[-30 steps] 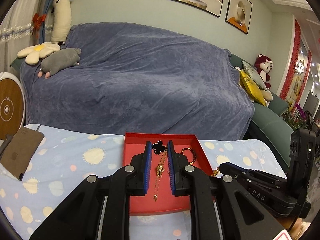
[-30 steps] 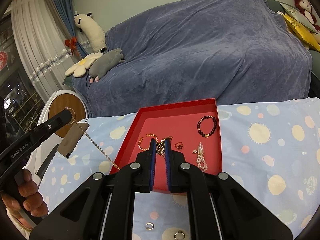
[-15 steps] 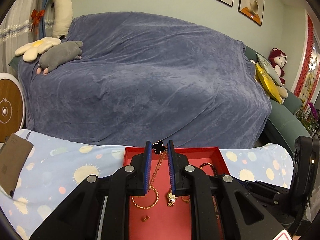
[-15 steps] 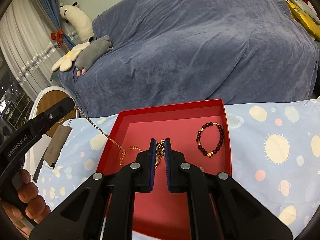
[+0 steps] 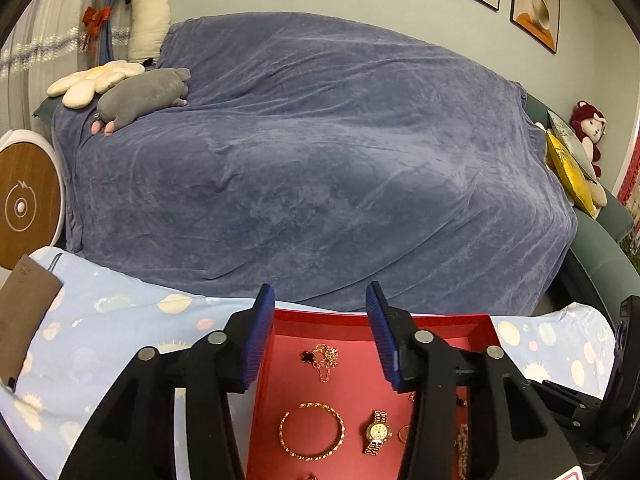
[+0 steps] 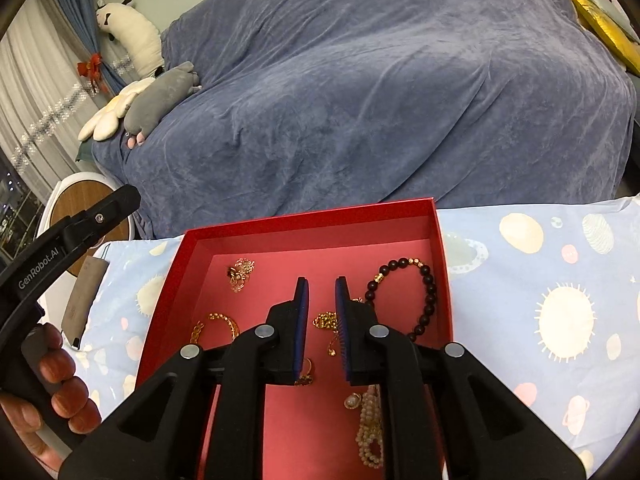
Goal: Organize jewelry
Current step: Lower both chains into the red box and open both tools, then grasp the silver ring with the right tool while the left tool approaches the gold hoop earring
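A red tray (image 5: 360, 318) (image 6: 312, 226) holds the jewelry. A gold chain necklace with a black clover pendant (image 5: 322, 358) (image 6: 240, 270) lies bunched at the tray's far left. My left gripper (image 5: 320, 332) is open and empty above it. A gold bangle (image 5: 312, 434), a gold watch (image 5: 376, 436), a dark bead bracelet (image 6: 404, 298) and a pearl piece (image 6: 370, 424) lie in the tray. My right gripper (image 6: 321, 312) is open over a gold chain (image 6: 326, 320) lying in the tray.
The tray sits on a light blue tablecloth (image 6: 540, 288) with sun and planet prints. A brown pouch (image 5: 24, 312) lies at the table's left. Behind the table is a sofa under a blue blanket (image 5: 320, 152) with plush toys.
My left gripper opened and let go of the clover necklace, which now lies bunched in the tray. My right gripper opened too and released its end of the gold chain.
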`<state>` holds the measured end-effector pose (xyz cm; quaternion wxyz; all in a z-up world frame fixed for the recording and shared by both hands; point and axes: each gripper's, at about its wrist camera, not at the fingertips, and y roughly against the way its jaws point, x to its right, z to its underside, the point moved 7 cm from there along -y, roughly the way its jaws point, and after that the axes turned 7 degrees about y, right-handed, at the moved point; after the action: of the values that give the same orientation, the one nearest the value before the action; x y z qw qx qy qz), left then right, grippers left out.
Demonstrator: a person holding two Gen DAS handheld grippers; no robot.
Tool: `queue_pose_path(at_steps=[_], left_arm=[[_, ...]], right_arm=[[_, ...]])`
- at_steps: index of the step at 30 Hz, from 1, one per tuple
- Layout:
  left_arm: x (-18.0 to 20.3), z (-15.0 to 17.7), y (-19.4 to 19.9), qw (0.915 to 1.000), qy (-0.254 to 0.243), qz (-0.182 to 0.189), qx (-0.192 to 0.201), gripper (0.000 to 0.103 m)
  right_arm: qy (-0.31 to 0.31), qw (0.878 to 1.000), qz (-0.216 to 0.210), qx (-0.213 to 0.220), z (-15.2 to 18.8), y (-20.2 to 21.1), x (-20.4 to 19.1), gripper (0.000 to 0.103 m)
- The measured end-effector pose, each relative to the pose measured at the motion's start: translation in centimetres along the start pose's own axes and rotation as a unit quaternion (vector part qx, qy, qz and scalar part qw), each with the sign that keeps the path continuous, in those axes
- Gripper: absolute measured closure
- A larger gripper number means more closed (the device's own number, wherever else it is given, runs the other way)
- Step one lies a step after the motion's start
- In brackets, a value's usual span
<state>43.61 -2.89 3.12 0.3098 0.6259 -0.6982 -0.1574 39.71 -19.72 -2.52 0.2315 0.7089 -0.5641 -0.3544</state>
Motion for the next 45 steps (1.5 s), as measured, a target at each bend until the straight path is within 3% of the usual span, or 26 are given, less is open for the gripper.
queue_pose_path(at_steps=[8, 10, 16, 20, 26, 30, 38, 45], left_arm=[[-1.5, 2.4, 5.7, 1.0, 0.005, 0.003, 0.007, 0.045], [-1.8, 3.8, 7.1, 1.0, 0.002, 0.004, -0.002, 0.044], [-2.7, 8.8, 11.1, 0.9996, -0.021, -0.006, -0.018, 0.039], [-3.5, 12.7, 13.1, 0.9989, -0.022, -0.001, -0.042, 0.036], [-5.0, 18.9, 14.8, 0.9959, -0.021, -0.009, -0.087, 0.034], [-5.6, 21.6, 15.3, 0.994, -0.025, -0.006, -0.106, 0.034], [-5.7, 23.8, 14.9, 0.9922, -0.046, -0.005, -0.115, 0.034], [-4.6, 24.1, 14.8, 0.9911, -0.06, 0.007, -0.119, 0.034]], right_arm=[[0.024, 0.999, -0.008, 0.025, 3.4, 6.2, -1.3, 0.084], [0.033, 0.999, -0.008, 0.031, 4.7, 8.2, -1.9, 0.077], [0.066, 0.997, 0.004, 0.029, 9.9, 12.1, -3.1, 0.076], [0.058, 0.998, -0.003, 0.005, 13.9, 13.2, -3.4, 0.076], [0.049, 0.998, -0.003, -0.036, 19.9, 12.9, -4.2, 0.075], [0.072, 0.996, 0.006, -0.049, 21.4, 11.8, -4.9, 0.075], [0.097, 0.993, 0.035, -0.051, 22.3, 10.2, -4.6, 0.075], [0.106, 0.992, 0.034, -0.057, 22.5, 9.3, -4.8, 0.075]])
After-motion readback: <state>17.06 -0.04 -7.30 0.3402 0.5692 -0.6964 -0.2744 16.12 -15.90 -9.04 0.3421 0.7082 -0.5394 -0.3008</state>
